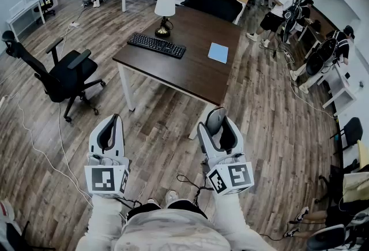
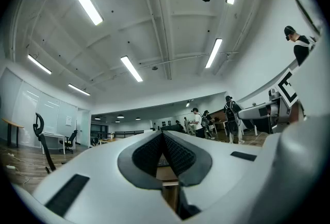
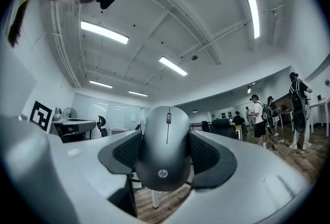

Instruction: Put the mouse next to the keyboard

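Lower centre, right gripper (image 1: 218,127) clamped wide on mouse (image 3: 166,151) — left gripper (image 1: 110,130) beside it, jaws pressed together, empty; keyboard (image 1: 156,45) on desk (image 1: 193,68), upper centre, well apart.

One brand mark can be read.
The grey mouse (image 3: 166,140) carries a small white "hp" logo (image 3: 163,173) near its rear end. The black-and-white square markers (image 1: 107,179) on the cubes show coded patterns only, with no letters or numbers.
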{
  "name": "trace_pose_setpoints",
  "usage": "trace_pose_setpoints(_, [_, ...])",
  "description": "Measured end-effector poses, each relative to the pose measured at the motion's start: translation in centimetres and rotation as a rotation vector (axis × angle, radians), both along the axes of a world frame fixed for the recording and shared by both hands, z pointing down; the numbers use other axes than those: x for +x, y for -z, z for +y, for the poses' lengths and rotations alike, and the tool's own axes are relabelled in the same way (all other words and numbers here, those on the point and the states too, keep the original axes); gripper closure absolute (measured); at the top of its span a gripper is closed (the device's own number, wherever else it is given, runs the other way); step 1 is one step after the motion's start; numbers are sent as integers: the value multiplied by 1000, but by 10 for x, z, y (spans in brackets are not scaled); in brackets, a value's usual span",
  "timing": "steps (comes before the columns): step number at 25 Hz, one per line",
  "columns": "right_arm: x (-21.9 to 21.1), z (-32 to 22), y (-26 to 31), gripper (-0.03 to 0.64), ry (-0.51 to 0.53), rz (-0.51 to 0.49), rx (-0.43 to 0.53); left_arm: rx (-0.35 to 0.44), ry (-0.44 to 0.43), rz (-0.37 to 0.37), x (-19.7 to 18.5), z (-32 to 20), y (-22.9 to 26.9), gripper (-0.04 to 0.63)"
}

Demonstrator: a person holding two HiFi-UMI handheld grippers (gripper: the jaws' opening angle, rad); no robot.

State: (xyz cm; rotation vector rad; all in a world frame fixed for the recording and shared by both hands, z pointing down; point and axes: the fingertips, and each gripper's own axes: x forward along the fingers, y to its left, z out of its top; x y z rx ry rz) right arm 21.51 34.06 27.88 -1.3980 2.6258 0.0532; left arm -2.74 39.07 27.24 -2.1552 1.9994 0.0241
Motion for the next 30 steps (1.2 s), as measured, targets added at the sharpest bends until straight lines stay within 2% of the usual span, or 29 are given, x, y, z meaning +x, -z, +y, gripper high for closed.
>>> trace_pose_setpoints(19, [-12, 29, 1, 318, -46, -18, -3, 10, -46, -3, -14, 21, 0, 591])
trace_pose_setpoints(30, [-27, 3, -12, 317, -62, -23, -5, 2, -47, -5, -34, -6, -12, 591])
